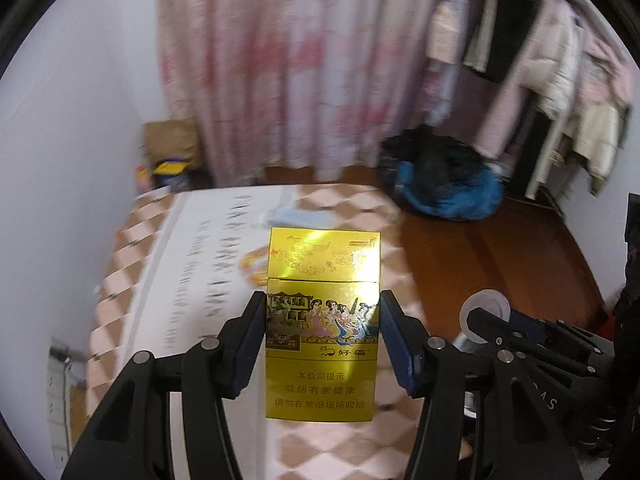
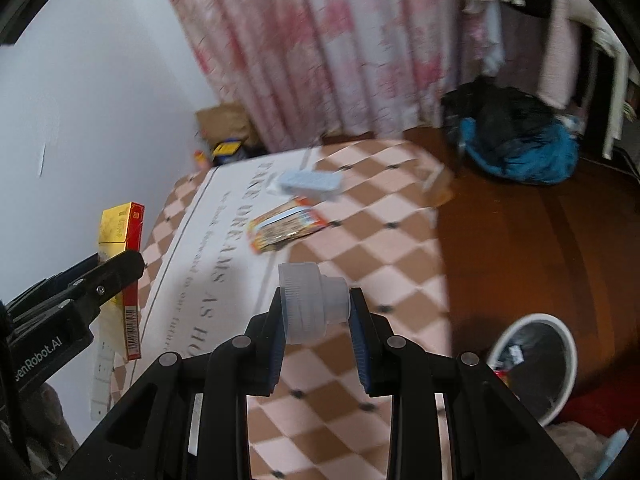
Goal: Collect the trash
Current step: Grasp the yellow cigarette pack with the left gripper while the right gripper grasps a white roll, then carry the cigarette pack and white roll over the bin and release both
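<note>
My left gripper (image 1: pixel 322 316) is shut on a yellow cigarette pack (image 1: pixel 323 312) and holds it upright above the checkered table (image 1: pixel 352 448). The pack also shows at the left of the right wrist view (image 2: pixel 120 240). My right gripper (image 2: pixel 316 312) is shut on a translucent white plastic cap (image 2: pixel 310 302) above the same table (image 2: pixel 384 248). The cap shows at the right of the left wrist view (image 1: pixel 486 312). A colourful snack wrapper (image 2: pixel 286 229) and a pale blue packet (image 2: pixel 310 182) lie on the table further ahead.
A white waste bin (image 2: pixel 536 364) with a dark liner stands on the wooden floor at lower right. A blue and black bundle (image 2: pixel 516 144) lies on the floor by the pink curtain (image 2: pixel 340 40). A cardboard box (image 2: pixel 224 128) sits in the corner.
</note>
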`<control>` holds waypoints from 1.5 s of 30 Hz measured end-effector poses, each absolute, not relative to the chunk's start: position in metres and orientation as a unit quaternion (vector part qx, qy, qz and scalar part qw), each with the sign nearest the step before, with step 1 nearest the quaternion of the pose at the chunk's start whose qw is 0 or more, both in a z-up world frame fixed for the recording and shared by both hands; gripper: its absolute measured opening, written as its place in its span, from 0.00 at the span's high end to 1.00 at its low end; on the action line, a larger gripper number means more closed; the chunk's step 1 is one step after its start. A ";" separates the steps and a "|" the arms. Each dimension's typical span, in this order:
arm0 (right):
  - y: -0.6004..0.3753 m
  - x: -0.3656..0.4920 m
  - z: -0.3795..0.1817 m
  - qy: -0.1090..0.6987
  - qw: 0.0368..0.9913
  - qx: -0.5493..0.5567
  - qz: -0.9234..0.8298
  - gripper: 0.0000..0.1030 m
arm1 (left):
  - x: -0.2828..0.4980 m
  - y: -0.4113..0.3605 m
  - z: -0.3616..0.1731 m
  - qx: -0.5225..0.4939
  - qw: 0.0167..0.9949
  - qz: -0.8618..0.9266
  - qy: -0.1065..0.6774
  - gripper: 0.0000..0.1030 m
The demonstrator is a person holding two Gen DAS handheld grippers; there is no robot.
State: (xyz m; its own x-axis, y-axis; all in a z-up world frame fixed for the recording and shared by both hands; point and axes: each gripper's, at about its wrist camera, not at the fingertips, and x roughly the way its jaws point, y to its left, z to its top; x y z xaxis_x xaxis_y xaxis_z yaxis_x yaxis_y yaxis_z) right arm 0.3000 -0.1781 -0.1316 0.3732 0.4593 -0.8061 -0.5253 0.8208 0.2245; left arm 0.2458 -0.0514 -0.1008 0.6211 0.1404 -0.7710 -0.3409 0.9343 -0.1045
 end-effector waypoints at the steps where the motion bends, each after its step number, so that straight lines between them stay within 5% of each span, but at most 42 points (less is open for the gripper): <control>1: -0.193 0.303 -0.126 0.472 0.832 -0.031 0.290 0.70 | 0.255 -0.066 -0.098 -0.118 0.895 0.119 0.413 0.49; 13: -0.395 0.349 -0.118 0.477 0.864 0.024 0.160 0.70 | 0.357 -0.219 -0.132 -0.081 0.886 -0.020 0.455 0.49; 35: -0.577 0.429 -0.335 0.636 0.761 0.122 0.026 0.70 | 0.437 -0.366 -0.283 -0.034 0.789 -0.110 0.603 0.47; 38: -0.574 0.431 -0.342 0.643 0.756 0.118 0.031 0.70 | 0.436 -0.361 -0.282 -0.036 0.790 -0.100 0.604 0.15; 42: -0.564 0.437 -0.345 0.647 0.753 0.113 0.035 0.70 | 0.433 -0.354 -0.279 -0.028 0.793 -0.083 0.603 0.11; 45: -0.562 0.436 -0.344 0.651 0.751 0.110 0.029 0.49 | 0.431 -0.348 -0.275 -0.024 0.798 -0.073 0.598 0.09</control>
State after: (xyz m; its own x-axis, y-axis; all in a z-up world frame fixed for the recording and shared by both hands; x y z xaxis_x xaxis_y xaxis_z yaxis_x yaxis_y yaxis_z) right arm 0.4358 -0.5623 -0.3435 0.1508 0.1864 -0.9708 0.0989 0.9743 0.2024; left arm 0.4308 -0.3479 -0.2747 0.2737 -0.1452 -0.9508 0.0885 0.9882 -0.1254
